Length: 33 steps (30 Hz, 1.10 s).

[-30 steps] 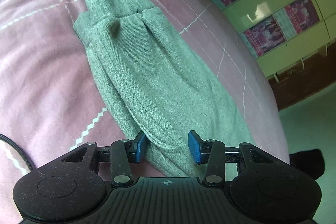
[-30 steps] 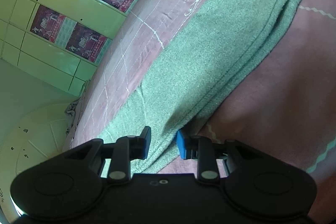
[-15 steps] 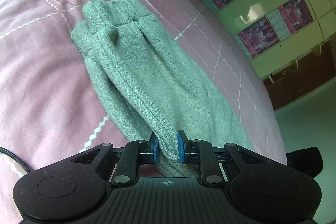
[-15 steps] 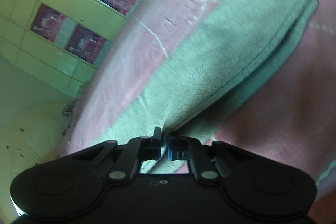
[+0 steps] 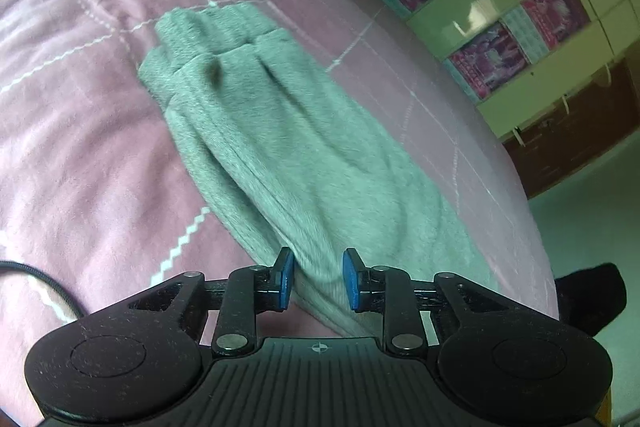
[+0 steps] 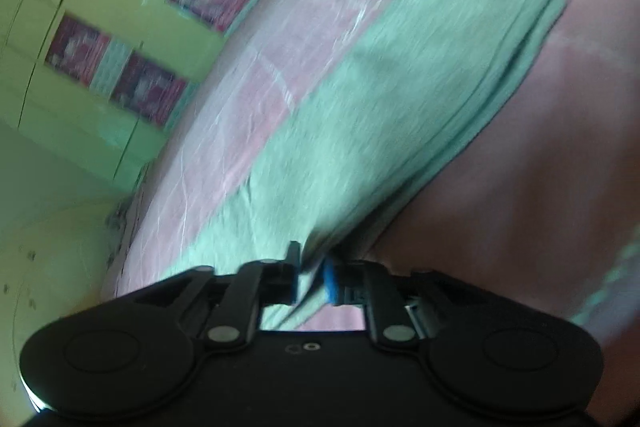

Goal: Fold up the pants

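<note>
Grey-green pants (image 5: 280, 131) lie folded lengthwise on a pink bed cover (image 5: 80, 167), the gathered waistband (image 5: 208, 27) at the far end. My left gripper (image 5: 319, 277) has a raised fold of the near end between its blue pads; its jaws are opening but the cloth still fills the gap. In the blurred right wrist view the pants (image 6: 400, 87) stretch away to a squared far end. My right gripper (image 6: 311, 277) pinches their near edge, lifted off the cover (image 6: 520, 207); its jaws are opening too.
A green wardrobe with posters (image 5: 500, 7) stands beyond the bed's edge, also in the right wrist view (image 6: 120, 27). A black cable (image 5: 40, 275) lies on the cover at the left. A dark cloth item (image 5: 588, 295) hangs at the bed's right edge above the floor.
Both grippers closed on the near edges of the pants, then eased slightly apart. The cloth has been lifted a little at both grips, and the right wrist view has blurred.
</note>
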Available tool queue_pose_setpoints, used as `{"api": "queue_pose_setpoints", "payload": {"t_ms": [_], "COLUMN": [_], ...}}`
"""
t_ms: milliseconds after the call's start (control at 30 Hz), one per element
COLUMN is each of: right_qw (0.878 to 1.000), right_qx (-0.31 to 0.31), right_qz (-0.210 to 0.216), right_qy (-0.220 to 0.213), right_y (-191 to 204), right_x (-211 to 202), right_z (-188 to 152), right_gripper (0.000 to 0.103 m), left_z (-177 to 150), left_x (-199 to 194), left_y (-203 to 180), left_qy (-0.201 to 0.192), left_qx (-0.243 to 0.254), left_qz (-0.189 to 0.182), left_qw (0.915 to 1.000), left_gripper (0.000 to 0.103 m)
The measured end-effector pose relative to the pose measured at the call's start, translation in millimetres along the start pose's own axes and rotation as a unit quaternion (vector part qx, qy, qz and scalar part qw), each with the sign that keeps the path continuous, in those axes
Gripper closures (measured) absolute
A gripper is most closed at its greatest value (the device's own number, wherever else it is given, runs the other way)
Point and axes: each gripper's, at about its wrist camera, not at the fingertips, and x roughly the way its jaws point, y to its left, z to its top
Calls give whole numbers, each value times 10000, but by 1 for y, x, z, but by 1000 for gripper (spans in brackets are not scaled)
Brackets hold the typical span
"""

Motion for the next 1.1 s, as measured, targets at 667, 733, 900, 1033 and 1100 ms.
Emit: {"api": "queue_pose_setpoints", "payload": {"t_ms": [667, 733, 900, 1033, 1100], "right_qw": [9819, 9826, 9838, 9865, 9865], "right_qx": [953, 941, 895, 915, 853], "right_qz": [-511, -486, -541, -640, -585], "right_qy": [-1554, -1525, -1458, -1202, -1266], "right_y": [-74, -77, -80, -78, -79], "right_x": [-51, -47, -39, -35, -44], "right_z": [65, 67, 75, 86, 87], "right_gripper": [71, 75, 79, 84, 89], "left_z": [-28, -27, -26, -23, -21], "left_x": [50, 49, 51, 51, 52], "left_y": [-41, -37, -36, -34, -34], "left_qy": [663, 698, 766, 790, 801], "left_qx": [36, -104, 51, 59, 63], "left_qz": [-283, -343, -322, -343, -359], "left_qw": [9974, 9969, 9965, 9963, 9961], "left_gripper": [78, 78, 78, 78, 78]}}
